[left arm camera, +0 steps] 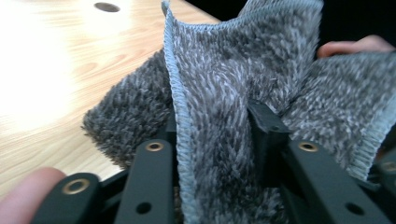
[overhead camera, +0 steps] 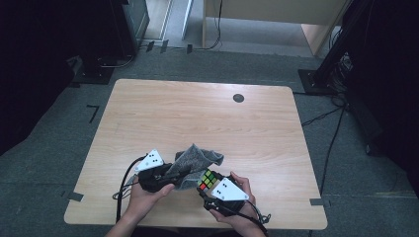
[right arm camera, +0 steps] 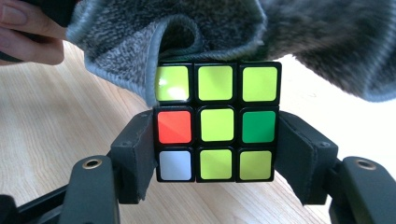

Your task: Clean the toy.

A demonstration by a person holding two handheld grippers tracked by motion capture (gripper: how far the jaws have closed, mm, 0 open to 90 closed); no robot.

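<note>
A fluffy grey cloth (overhead camera: 195, 163) with a light blue hem is bunched between the jaws of my left gripper (overhead camera: 170, 177), which is shut on it; up close the cloth (left arm camera: 224, 93) spills over both black jaws. My right gripper (overhead camera: 210, 190) is shut on a colour cube (overhead camera: 208, 179), its pads pressing the cube's left and right sides. The cube (right arm camera: 217, 121) faces the camera with mostly yellow stickers, plus one red, one green and one white. The cloth (right arm camera: 187, 32) drapes against the cube's top edge and far side.
Both grippers are near the front edge of a light wooden table (overhead camera: 197, 116). A round cable hole (overhead camera: 238, 98) lies at the table's back right. Around the table is grey carpet, with black stands and cables at the left and right.
</note>
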